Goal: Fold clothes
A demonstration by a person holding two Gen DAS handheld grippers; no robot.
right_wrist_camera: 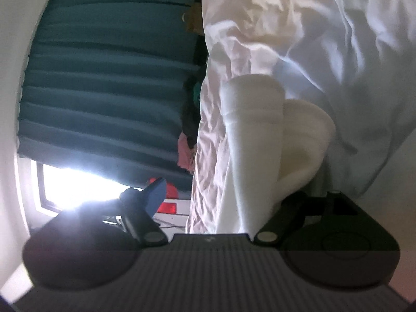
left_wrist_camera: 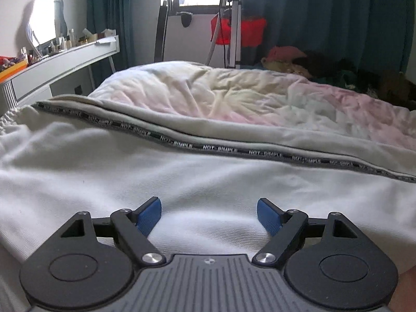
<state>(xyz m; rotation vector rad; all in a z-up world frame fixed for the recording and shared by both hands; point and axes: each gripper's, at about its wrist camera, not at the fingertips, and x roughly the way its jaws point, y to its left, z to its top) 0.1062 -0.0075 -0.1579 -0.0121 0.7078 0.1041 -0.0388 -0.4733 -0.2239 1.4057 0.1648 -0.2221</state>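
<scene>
L gripper, bottom centre of the left wrist view: blue pads spread wide, nothing btwn them, hovering low over the white knit garment with the grey "NOT SIMPLE" printed tape trim. That garment fills the lower half of the frame, spread on the pale crumpled pastel-tinted duvet, trim running as a diagonal from mid left to right edge.

R gripper, bottom of the right wrist view, is rolled sideways, so the room looks tipped over. Jaws stand wide; white fabric passes btwn them but the one blue pad that shows, lower left, is clear of it, so prob. nothing gripped. A white ribbed cuff or leg end sits mid frame, cream fleecy inside just right of it.

Risks, as I judge them:
- With neither gripper holding cloth, any fold just laid could slump or spring back; knit looks thick.
- L pads closing where they hover may pinch duvet along w/ the garment, since both are soft and pale.
- Grabbing mid-panel rather than an edge would bunch it.

Hard to make out:
- R gripper's right-side pad is buried behind the fabric.
- Garment type unclear; its edges are cut off at the left and bottom of the frame.
- Dark heap of clothes, upper right, too dim to sort.
- Window glare washes out the right wrist view's lower left.
</scene>
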